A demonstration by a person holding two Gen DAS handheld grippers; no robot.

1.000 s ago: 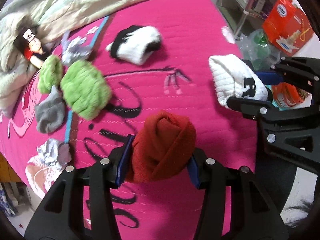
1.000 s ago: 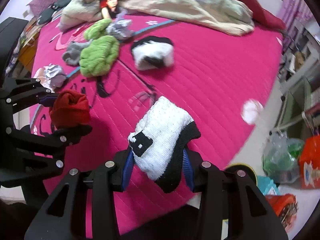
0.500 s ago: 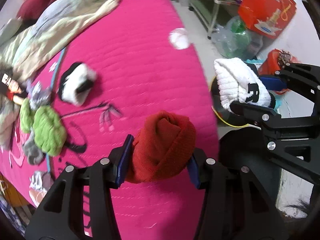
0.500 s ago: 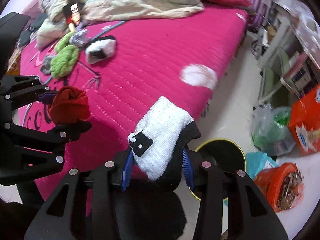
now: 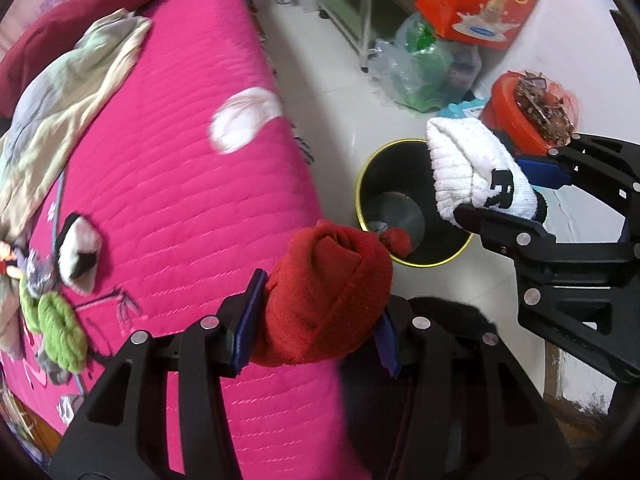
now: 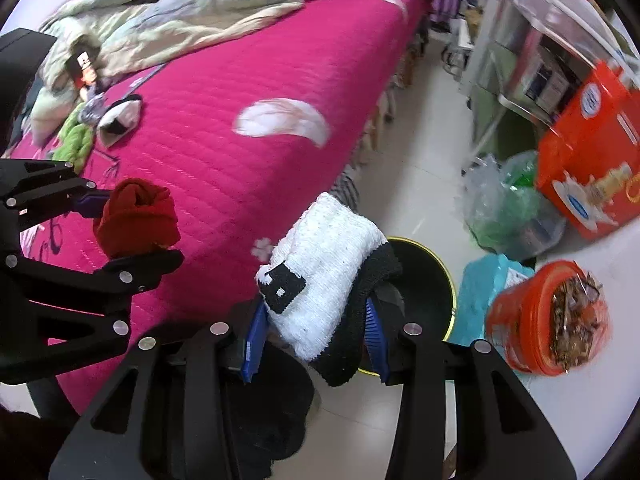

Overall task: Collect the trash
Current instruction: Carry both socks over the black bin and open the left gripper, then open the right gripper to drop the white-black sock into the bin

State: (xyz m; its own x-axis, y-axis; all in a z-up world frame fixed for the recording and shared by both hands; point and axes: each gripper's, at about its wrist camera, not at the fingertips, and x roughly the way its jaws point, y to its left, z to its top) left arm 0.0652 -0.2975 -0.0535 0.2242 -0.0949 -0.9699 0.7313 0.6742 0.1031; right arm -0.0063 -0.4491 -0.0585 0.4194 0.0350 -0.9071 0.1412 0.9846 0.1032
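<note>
My left gripper (image 5: 316, 332) is shut on a rolled red sock (image 5: 326, 300), held over the bed's edge next to the bin. My right gripper (image 6: 316, 328) is shut on a rolled white-and-black sock (image 6: 320, 276), held above the black bin with a yellow rim (image 6: 430, 280). In the left wrist view the bin (image 5: 376, 184) stands on the floor beside the bed, with a small red item (image 5: 397, 238) inside it, and the white sock (image 5: 476, 172) hangs over its right rim. The red sock also shows in the right wrist view (image 6: 136, 216).
The pink bed (image 5: 180, 200) still carries a black-and-white sock (image 5: 78, 252), green socks (image 5: 60, 328), crumpled paper and a rumpled blanket (image 5: 68, 88). On the floor stand an orange bucket (image 6: 548, 320), plastic bags (image 6: 504, 204), an orange box (image 6: 592, 148) and a shelf.
Both grippers have swung right, from over the bed to the floor beside it, each still holding its sock. The bin has come into view under them.
</note>
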